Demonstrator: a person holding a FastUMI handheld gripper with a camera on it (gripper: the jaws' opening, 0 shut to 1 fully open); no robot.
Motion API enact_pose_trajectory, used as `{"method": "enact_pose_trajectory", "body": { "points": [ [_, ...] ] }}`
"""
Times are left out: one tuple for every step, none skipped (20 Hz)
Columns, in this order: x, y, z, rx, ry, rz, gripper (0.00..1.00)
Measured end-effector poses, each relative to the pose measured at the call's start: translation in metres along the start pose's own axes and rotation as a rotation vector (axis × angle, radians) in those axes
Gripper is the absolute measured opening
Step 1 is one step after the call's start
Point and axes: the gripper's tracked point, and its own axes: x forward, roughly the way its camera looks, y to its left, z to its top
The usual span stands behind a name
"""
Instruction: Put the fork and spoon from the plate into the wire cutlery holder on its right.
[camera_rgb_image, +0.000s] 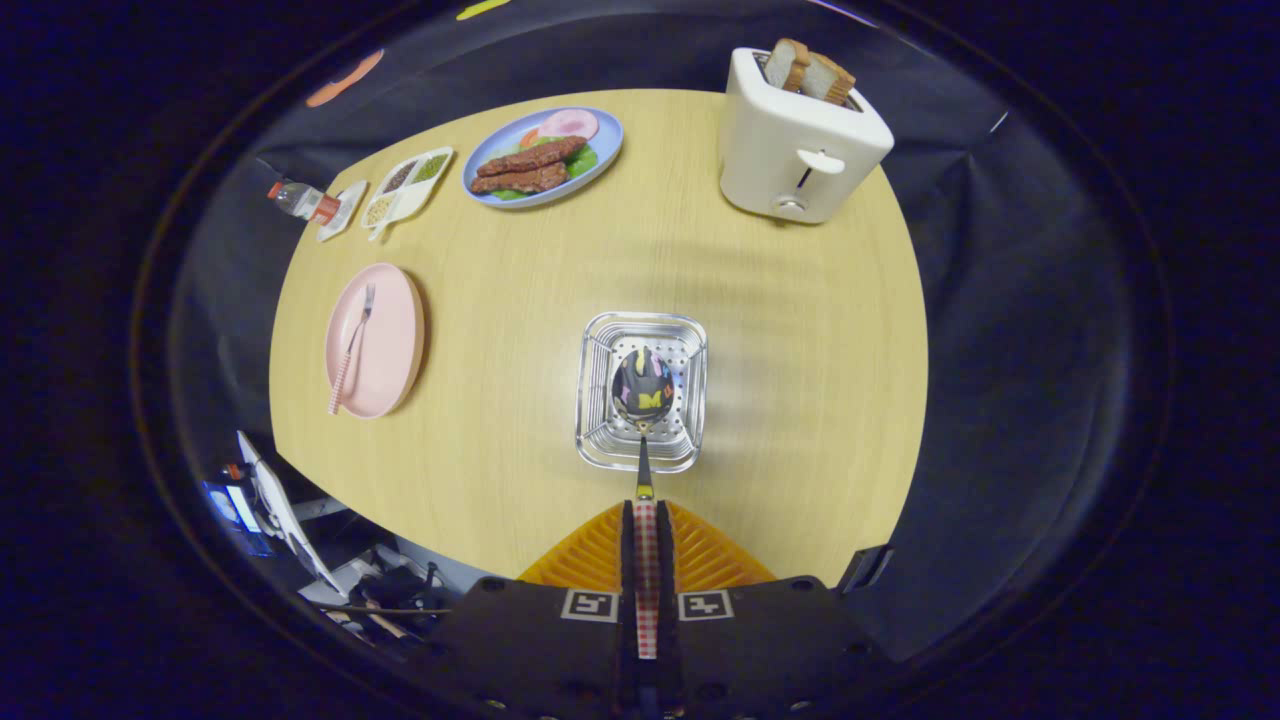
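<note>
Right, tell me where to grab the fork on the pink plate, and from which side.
The gripper is shut on the spoon over the wire cutlery holder. For the fork, take the checked handle, which lies flat on the pink plate toward its near rim. Probably come from above, jaws across the narrow handle.

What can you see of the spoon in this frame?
The spoon looks like metal with a shiny, mirror-like bowl and a thin neck that runs into a checked handle. The gripper is shut on that handle, both fingers pressing it. The spoon points straight ahead, its bowl over the open top of the wire cutlery holder. Whether it touches the holder is unclear.
</note>
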Motion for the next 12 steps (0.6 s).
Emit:
{"method": "enact_pose_trajectory", "body": {
  "points": [
    [0.003, 0.0, 0.001, 0.008, 0.014, 0.001, 0.07],
    [0.003, 0.001, 0.003, 0.013, 0.021, 0.002, 0.07],
    [0.005, 0.001, 0.006, 0.017, 0.022, 0.0, 0.07],
    [0.006, 0.003, 0.009, 0.017, 0.019, 0.003, 0.07],
    [0.007, 0.005, 0.011, 0.005, 0.021, 0.005, 0.07],
    [0.008, 0.006, 0.014, -0.002, 0.021, 0.004, 0.07],
    [0.009, 0.007, 0.016, -0.006, 0.019, 0.003, 0.07],
    [0.01, 0.008, 0.017, -0.007, 0.022, 0.0, 0.07],
    [0.01, 0.007, 0.018, -0.004, 0.025, -0.007, 0.11],
    [0.011, 0.008, 0.019, -0.007, 0.027, -0.011, 0.1],
    [0.013, 0.007, 0.019, -0.009, 0.032, -0.014, 0.1],
    [0.012, 0.007, 0.019, -0.003, 0.032, -0.014, 0.1]
  ]
}}
